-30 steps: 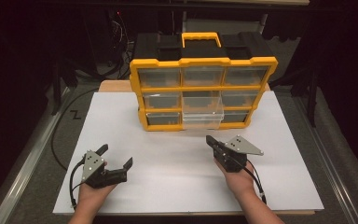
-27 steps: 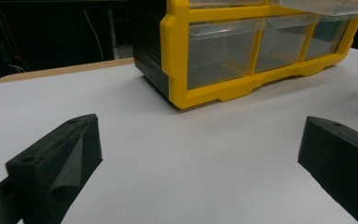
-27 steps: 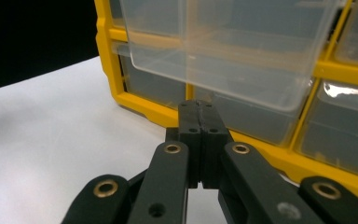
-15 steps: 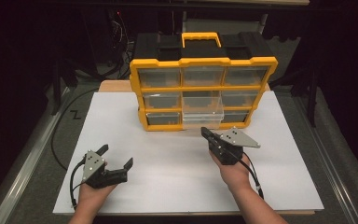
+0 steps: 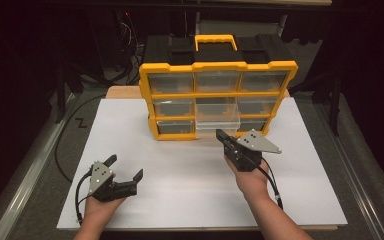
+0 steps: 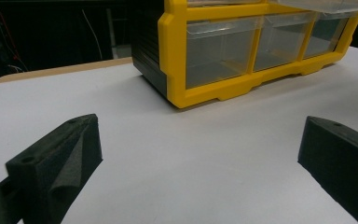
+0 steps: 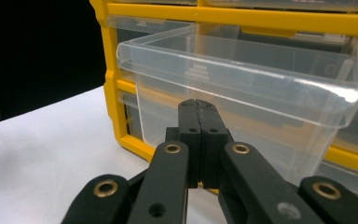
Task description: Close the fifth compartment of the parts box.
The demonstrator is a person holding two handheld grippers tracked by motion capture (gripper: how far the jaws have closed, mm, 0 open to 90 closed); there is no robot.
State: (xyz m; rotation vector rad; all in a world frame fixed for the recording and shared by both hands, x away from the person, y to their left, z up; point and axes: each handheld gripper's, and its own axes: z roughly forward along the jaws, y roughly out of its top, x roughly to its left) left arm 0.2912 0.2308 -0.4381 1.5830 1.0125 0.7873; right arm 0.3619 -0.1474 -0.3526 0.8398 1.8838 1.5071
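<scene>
surface: white table [image 5: 180,200] | on it: yellow drawer organizer [image 5: 215,70]

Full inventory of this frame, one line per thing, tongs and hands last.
Organizer: 1, yellow frame, black body, back centre of the board.
Clear drawers: 9, three rows of three.
Pulled-out drawer: 1, clear, centre column, looks empty.
Board: 1, white, covers the tabletop.
Left tongs: 1, black, open, near left of the board.
Right tongs: 1, black, shut, empty, just before the pulled-out drawer.
Hands: 2, bottom edge, one per tongs.
</scene>
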